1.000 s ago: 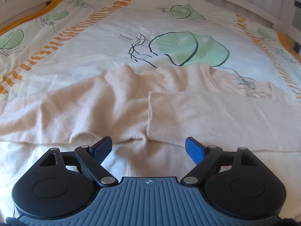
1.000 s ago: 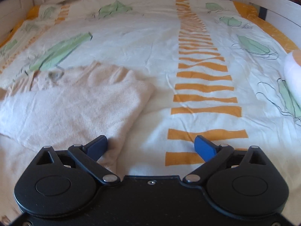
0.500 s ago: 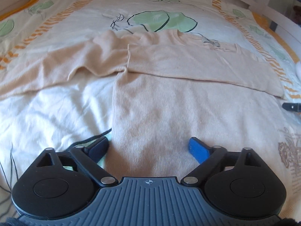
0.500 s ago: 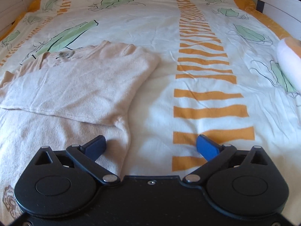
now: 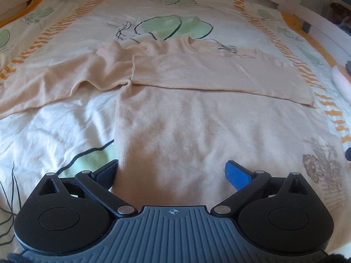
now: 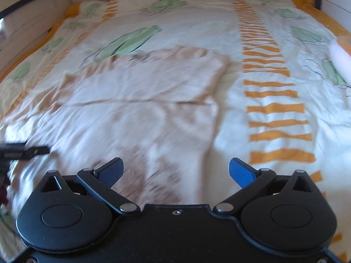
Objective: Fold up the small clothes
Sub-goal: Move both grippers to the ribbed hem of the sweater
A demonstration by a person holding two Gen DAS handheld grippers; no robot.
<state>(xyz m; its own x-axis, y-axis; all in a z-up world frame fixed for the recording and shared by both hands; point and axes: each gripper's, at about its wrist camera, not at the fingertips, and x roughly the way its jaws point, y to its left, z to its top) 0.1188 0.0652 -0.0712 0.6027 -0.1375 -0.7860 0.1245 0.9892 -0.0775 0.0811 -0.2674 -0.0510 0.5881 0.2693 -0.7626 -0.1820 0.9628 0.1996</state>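
A cream sweater (image 5: 197,120) lies flat on the bed, with a brown print near its hem. One sleeve (image 5: 219,74) is folded across the chest and the other sleeve (image 5: 54,83) stretches out to the left. My left gripper (image 5: 173,173) hovers over the sweater's lower body near its left edge. Its jaws are opening, and only the flat cloth lies below the gap. In the blurred right wrist view, my right gripper (image 6: 175,171) stands open above the sweater (image 6: 142,109) at its right edge, gripping nothing.
The bedspread (image 5: 65,131) is white with green leaves and orange stripes. A white wooden bed frame (image 6: 26,22) runs around it. A white rolled item (image 6: 340,57) lies at the right side. A dark bar (image 6: 24,151) pokes in at the left edge.
Both grippers have drawn back from the sleeves toward the sweater's hem, so more of its body shows. The left jaws have spread wider. The right wrist view has shifted left and blurred.
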